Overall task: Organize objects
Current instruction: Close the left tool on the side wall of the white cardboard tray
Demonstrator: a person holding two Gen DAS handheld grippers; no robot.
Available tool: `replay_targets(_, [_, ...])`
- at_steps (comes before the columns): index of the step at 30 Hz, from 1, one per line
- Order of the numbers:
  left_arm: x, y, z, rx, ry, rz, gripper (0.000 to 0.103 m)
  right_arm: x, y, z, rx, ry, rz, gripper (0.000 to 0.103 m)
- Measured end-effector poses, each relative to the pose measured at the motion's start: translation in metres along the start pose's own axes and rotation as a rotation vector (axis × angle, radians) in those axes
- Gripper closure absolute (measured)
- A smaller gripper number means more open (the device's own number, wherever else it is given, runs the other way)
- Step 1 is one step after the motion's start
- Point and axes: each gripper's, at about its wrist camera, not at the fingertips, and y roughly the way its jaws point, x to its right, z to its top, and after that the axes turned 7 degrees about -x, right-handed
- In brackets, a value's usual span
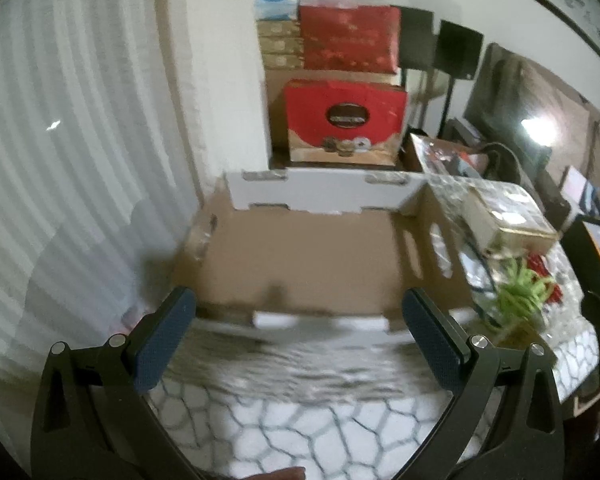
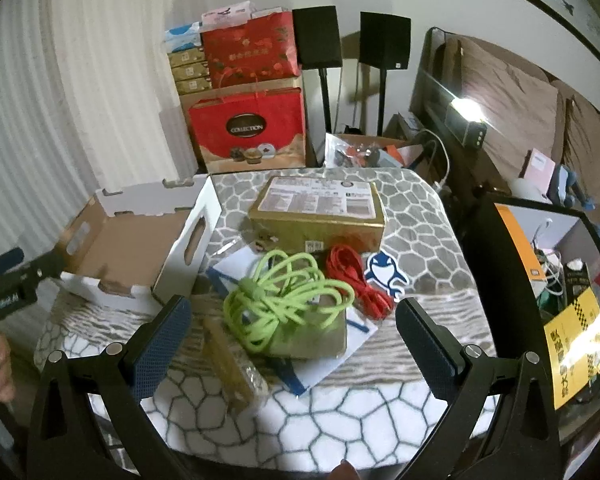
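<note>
An open, empty cardboard box (image 1: 300,256) with white flaps lies at the table's left; in the right wrist view the box (image 2: 140,252) sits left of the clutter. My left gripper (image 1: 300,312) is open and empty just before its near flap. My right gripper (image 2: 292,320) is open and empty above a green cord bundle (image 2: 280,304) resting on a flat tan packet (image 2: 324,340). A red cord (image 2: 352,276), a gold box (image 2: 320,212), a shark sticker (image 2: 384,272) and a wrapped bar (image 2: 236,368) lie nearby. The left gripper's body (image 2: 8,280) shows at far left.
The table has a stone-pattern cloth (image 2: 340,412). Red gift bags and stacked boxes (image 2: 248,128) stand behind it by a white curtain. Speakers on stands (image 2: 384,40), a sofa and a cluttered shelf (image 2: 560,280) are to the right. White paper (image 2: 328,368) lies under the packet.
</note>
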Motion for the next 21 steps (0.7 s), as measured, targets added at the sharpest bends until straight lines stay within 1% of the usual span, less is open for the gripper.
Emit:
replay_targets(5, [-0.027, 0.024, 0.016, -0.021, -0.018, 0.014, 0.0, 0.005, 0.009, 0.011, -0.018, 0.016, 0.01, 0.0])
replay_targets(10, [-0.061, 0.046, 0.029, -0.044, -0.071, 0.016, 0.001, 0.011, 0.017, 0.021, -0.027, 0.03, 0.033, 0.001])
replay_targets(12, [-0.073, 0.054, 0.033, -0.057, -0.089, 0.017, 0.009, 0.01, 0.02, 0.026, -0.034, 0.031, 0.05, 0.002])
replay_targets(16, [-0.091, 0.068, 0.039, -0.082, -0.107, 0.013, 0.014, -0.004, 0.031, 0.041, -0.058, -0.008, 0.071, 0.011])
replay_targets(18, [-0.096, 0.076, 0.041, -0.101, -0.103, 0.003, 0.021, -0.017, 0.039, 0.049, -0.072, -0.037, 0.083, 0.014])
replay_targets(19, [-0.097, 0.079, 0.042, -0.11, -0.098, -0.001, 0.023, -0.022, 0.042, 0.052, -0.078, -0.048, 0.089, 0.016])
replay_targets(21, [-0.099, 0.087, 0.043, -0.13, -0.088, -0.013, 0.032, -0.036, 0.053, 0.059, -0.103, -0.079, 0.104, 0.023])
